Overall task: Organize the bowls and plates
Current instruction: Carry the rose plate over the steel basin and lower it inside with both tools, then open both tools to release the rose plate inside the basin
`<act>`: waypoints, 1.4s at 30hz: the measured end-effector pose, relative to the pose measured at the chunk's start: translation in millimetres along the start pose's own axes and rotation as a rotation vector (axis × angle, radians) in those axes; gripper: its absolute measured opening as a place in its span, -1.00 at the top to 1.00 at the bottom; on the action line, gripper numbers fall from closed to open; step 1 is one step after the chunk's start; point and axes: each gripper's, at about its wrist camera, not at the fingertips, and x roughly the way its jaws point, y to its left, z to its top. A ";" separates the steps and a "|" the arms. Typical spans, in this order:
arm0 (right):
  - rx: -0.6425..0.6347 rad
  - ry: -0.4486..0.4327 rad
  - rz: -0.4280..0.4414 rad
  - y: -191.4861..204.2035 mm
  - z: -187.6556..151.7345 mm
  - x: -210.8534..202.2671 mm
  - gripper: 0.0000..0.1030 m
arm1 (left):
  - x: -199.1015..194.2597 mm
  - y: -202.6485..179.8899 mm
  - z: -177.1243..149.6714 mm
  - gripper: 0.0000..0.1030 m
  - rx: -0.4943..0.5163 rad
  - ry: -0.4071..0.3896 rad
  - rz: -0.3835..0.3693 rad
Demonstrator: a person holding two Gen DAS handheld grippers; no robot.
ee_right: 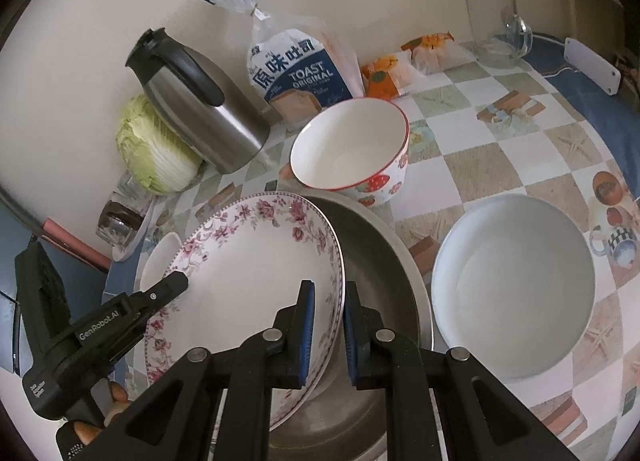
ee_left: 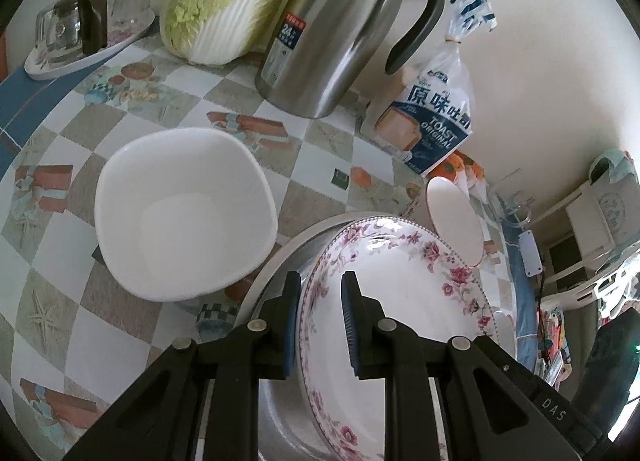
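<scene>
- The desk under its checked, picture-printed cloth runs back to a pale wall; the most bare cloth lies beyond the strawberry bowl, toward the far right corner in my right view.
- I hold the floral plate tilted on edge over a stainless steel pan, one rim in each tool.
- My left hand-held gripper is clamped on the plate's left rim, one blue pad on each face.
- My right hand-held gripper is clamped on the opposite rim, its pads pressed to both sides.
- A white square bowl sits just left of the pan; a white round bowl sits just right of it.
- The strawberry bowl stands close behind the pan, nearly touching its far rim.
- Along the wall stand a napa cabbage, a steel thermal carafe and a bag of toast, with orange-wrapped snacks beside it.
- A tray of upturned glasses fills the far left corner; a glass jug stands at the far right.
</scene>
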 end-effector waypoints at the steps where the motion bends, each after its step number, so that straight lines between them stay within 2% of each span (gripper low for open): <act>1: 0.002 0.004 0.000 -0.1 0.1 1.1 0.71 | 0.4 0.3 -0.4 0.61 0.001 0.003 0.004; 42: -0.002 0.078 -0.059 0.3 -1.7 19.8 0.72 | 17.2 4.6 -7.7 0.61 0.003 0.093 0.039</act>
